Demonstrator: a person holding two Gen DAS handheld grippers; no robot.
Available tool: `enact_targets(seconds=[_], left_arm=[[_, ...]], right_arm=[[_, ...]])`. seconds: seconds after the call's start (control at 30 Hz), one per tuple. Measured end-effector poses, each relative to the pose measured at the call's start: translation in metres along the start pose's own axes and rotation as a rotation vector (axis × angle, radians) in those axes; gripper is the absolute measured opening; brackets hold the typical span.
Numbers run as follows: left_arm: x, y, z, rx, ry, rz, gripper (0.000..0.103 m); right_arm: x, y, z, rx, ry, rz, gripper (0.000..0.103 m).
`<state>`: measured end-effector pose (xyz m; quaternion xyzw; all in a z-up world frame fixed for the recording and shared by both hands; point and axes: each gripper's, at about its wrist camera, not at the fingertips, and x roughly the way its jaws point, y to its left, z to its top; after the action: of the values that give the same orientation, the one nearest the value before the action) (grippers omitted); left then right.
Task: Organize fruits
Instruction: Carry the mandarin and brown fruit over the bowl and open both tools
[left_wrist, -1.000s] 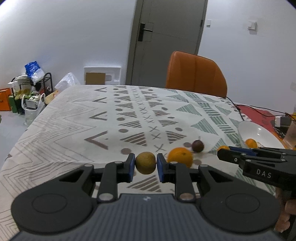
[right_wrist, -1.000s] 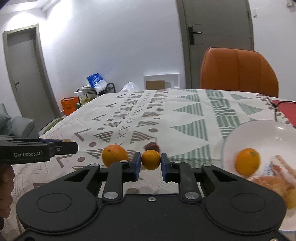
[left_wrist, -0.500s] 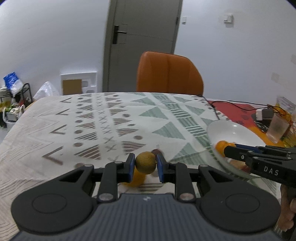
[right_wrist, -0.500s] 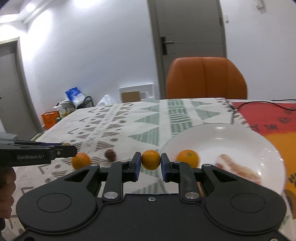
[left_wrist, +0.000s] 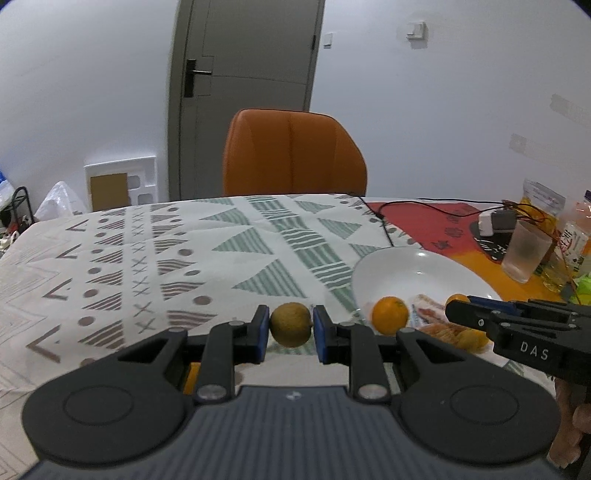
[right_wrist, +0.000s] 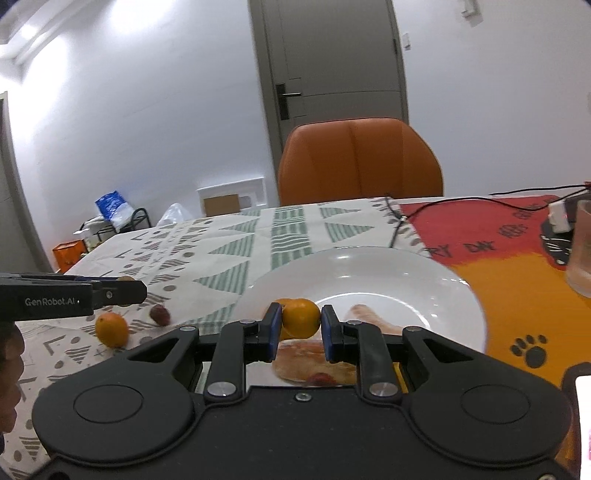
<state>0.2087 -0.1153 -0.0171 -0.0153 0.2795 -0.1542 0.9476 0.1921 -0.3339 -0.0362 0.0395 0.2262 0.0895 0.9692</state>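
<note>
My left gripper (left_wrist: 290, 328) is shut on a round brownish-green fruit (left_wrist: 290, 324), held above the patterned tablecloth just left of the white plate (left_wrist: 413, 266). My right gripper (right_wrist: 298, 326) is shut on a small orange (right_wrist: 301, 317) over the near part of the white plate (right_wrist: 369, 269). An orange (left_wrist: 390, 315) and pale wrapped food (right_wrist: 314, 360) lie in the plate. On the cloth, an orange (right_wrist: 111, 329) and a dark red fruit (right_wrist: 159, 315) lie left of the plate. The left gripper's side shows in the right wrist view (right_wrist: 122, 291).
An orange chair (left_wrist: 293, 155) stands behind the table. A frosted glass (left_wrist: 524, 251), bottles and a charger with black cable (left_wrist: 384, 221) sit at the right on a red-orange mat (right_wrist: 517, 258). Boxes and a rack stand on the floor at left.
Both grippers have swung right with their fruits. The right one now holds its orange over the plate; the left one has come close to the plate's left rim.
</note>
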Motion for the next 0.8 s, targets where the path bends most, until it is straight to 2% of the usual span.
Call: enact_targets(seconds=[0.8], left_arm=[[0.039,-0.062,0.010,0.069,0.021,-0.053,0.024]], right_arm=[[-0.005,-0.061,-0.013,0.076,-0.006,-0.099,0.021]])
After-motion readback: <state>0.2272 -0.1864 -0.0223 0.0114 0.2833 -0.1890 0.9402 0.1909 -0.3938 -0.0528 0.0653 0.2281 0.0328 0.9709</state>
